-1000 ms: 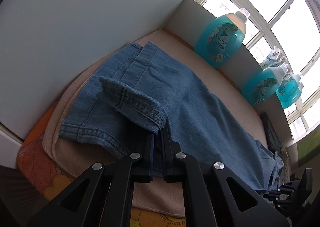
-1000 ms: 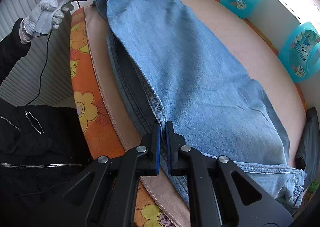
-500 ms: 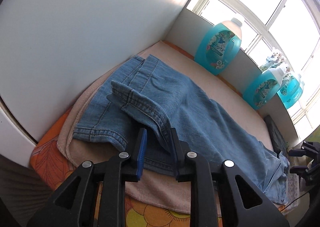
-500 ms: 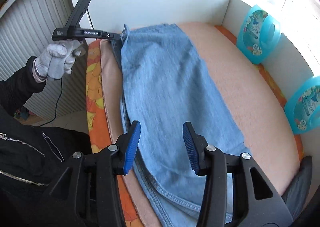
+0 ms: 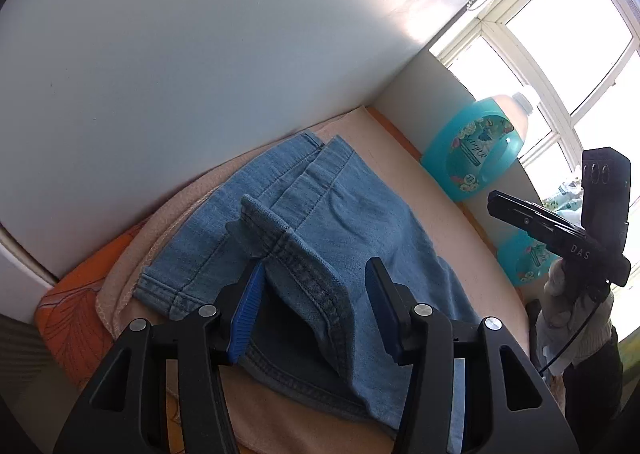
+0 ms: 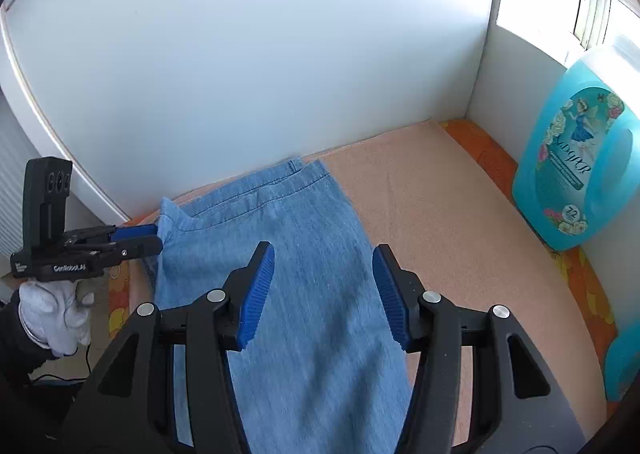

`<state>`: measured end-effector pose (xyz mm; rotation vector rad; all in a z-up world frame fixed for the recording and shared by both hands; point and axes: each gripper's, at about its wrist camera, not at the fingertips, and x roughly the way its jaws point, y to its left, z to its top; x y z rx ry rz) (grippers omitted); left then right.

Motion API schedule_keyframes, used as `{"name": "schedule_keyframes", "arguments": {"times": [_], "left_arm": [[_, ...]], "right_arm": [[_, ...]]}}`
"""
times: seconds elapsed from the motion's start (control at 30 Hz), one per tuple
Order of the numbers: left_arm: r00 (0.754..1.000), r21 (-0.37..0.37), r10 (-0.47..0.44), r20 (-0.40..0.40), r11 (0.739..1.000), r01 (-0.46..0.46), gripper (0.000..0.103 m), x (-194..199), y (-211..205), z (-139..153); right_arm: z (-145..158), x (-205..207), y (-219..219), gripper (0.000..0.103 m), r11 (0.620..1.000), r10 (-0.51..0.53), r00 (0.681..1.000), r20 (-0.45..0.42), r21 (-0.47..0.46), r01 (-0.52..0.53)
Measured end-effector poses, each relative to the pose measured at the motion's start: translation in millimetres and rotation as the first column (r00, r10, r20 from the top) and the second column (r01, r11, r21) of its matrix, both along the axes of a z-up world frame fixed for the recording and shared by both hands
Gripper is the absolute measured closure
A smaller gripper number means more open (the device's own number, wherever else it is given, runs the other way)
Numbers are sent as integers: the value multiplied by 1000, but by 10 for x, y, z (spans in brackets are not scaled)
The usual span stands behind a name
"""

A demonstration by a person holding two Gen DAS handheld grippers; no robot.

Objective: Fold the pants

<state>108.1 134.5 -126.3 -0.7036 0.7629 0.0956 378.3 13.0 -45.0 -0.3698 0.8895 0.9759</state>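
Daylight floods in from the window (image 5: 560,65) on my right, blown out to white. The wall (image 6: 260,53) glows evenly. Both pictures are sharp, edges bulged and dark-cornered.

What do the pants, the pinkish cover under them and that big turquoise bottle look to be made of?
pants: blue denim, judging by the faded twill and stitched double seams.
pinkish cover: seemingly terry or fleece; matte, nubbly surface with a stitched edge.
turquoise bottle: probably translucent plastic, glossy, with a printed floral label.
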Motion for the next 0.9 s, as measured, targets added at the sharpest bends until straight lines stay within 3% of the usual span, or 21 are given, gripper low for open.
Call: {"name": "schedule_keyframes", "arguments": {"times": [0.13,0.33,0.5,0.63,0.67,0.7,0.8,0.9], "left_arm": [[999,48,29,-32,998,-28,52,69,-30,-84],[999,130,37,-19,991,-34,55,27,-97,-109],[999,133,40,-15,990,-38,81,8,-66,-192],[998,108,59,7,992,-59,89,-80,-27,-212],[998,110,57,11,992,-58,91,-98,-33,-194],[998,115,54,18,992,-55,92,-113,-44,-171],[998,124,46,40,991,-51,94,-158,-53,-110],[998,112,41,51,993,-46,96,-196,-38,-92]], "right_arm": [[-348,382,403,50,1000,-5,997,-78,4,6],[-790,646,822,50,999,25,987,-158,-21,-29],[-1017,755,997,49,1000,13,977,-211,-24,-18],[-1012,627,1114,49,998,35,986,-165,-51,-44],[-1000,600,1125,55,998,32,987,-156,-49,-40],[-993,575,1141,70,998,40,986,-161,-46,-48],[-934,496,1150,89,998,39,993,-112,-52,-45],[-801,434,1054,95,999,26,995,-99,-17,-28]]}}
